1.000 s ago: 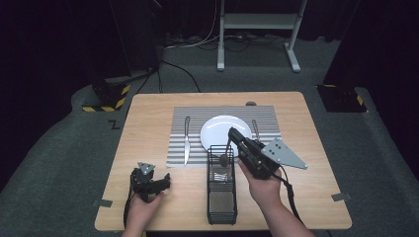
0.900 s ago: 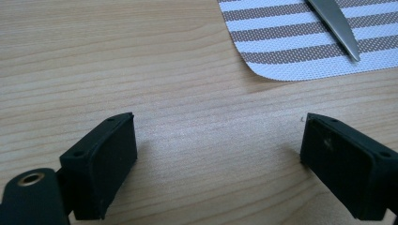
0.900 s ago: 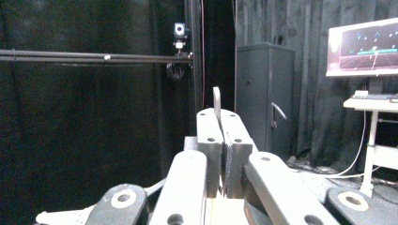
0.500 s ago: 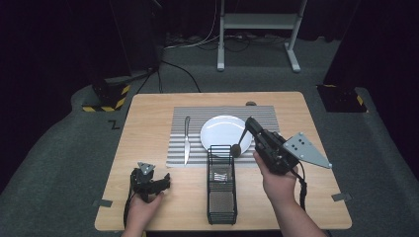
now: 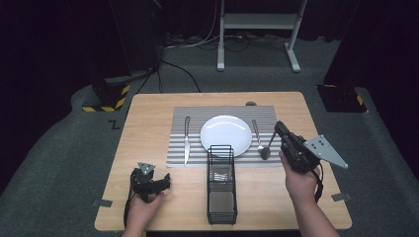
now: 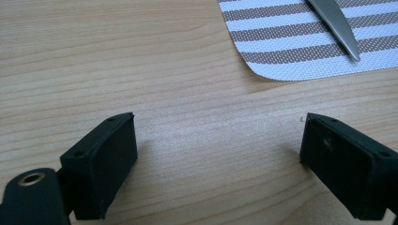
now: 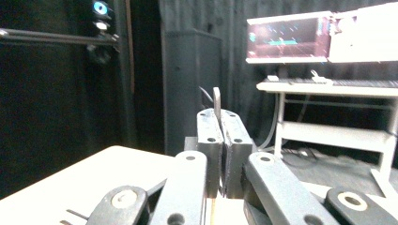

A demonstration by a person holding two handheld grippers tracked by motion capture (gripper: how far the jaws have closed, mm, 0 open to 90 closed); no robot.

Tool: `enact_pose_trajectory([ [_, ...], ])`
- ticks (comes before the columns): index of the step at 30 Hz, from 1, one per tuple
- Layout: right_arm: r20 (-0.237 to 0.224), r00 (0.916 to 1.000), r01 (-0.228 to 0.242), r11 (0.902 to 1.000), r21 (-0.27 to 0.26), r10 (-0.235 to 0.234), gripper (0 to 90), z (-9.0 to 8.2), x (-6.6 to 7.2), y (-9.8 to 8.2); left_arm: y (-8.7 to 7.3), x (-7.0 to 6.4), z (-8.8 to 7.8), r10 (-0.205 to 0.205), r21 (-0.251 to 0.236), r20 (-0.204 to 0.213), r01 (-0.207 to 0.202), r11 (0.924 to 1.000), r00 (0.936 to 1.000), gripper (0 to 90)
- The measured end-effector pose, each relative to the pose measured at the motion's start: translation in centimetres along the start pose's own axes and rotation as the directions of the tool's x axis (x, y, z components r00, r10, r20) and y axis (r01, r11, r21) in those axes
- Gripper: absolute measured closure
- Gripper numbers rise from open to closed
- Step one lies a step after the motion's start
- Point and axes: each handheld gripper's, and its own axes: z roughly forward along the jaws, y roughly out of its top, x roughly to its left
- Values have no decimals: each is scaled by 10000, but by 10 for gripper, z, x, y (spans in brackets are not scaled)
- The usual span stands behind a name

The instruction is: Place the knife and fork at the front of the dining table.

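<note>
My right gripper (image 5: 278,128) hangs over the right edge of the striped placemat (image 5: 180,148), shut on the thin handle of a spoon (image 5: 265,152). The spoon's bowl hangs down close to the mat, right of the white plate (image 5: 226,135). In the right gripper view the jaws (image 7: 220,123) are pressed together, and the spoon handle's end (image 7: 217,99) sticks up between them. My left gripper (image 5: 162,181) rests on the wood at the front left, open. Bare table shows between its pads (image 6: 218,157).
A black wire caddy (image 5: 221,186) stands in front of the plate with something metallic inside. A knife (image 5: 187,140) lies left of the plate, its tip (image 6: 339,29) on the mat corner. Another utensil (image 5: 257,132) lies right of the plate. The wooden table (image 5: 148,123) is bare around the mat.
My right gripper has moved from above the caddy to the right, carrying the spoon past the plate to the mat's right side. The left gripper has stayed still.
</note>
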Motion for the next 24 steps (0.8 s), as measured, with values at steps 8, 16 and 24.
enact_pose_trajectory([
  [8, 841, 9965, -71, 9973, 732, 9, 884, 2, -31, -29, 0, 0, 0, -41, -31, -15, 41, 10000, 10000, 116],
  [16, 1250, 9921, -259, 9896, 1415, 81, 885, 19, -50, -51, 0, 0, 0, -24, -10, -5, 24, 10000, 10000, 116],
  [24, 1436, 9895, -430, 9788, 2002, 141, 885, 43, -66, -66, 0, 0, 0, -26, -10, -4, 26, 10000, 10000, 116],
])
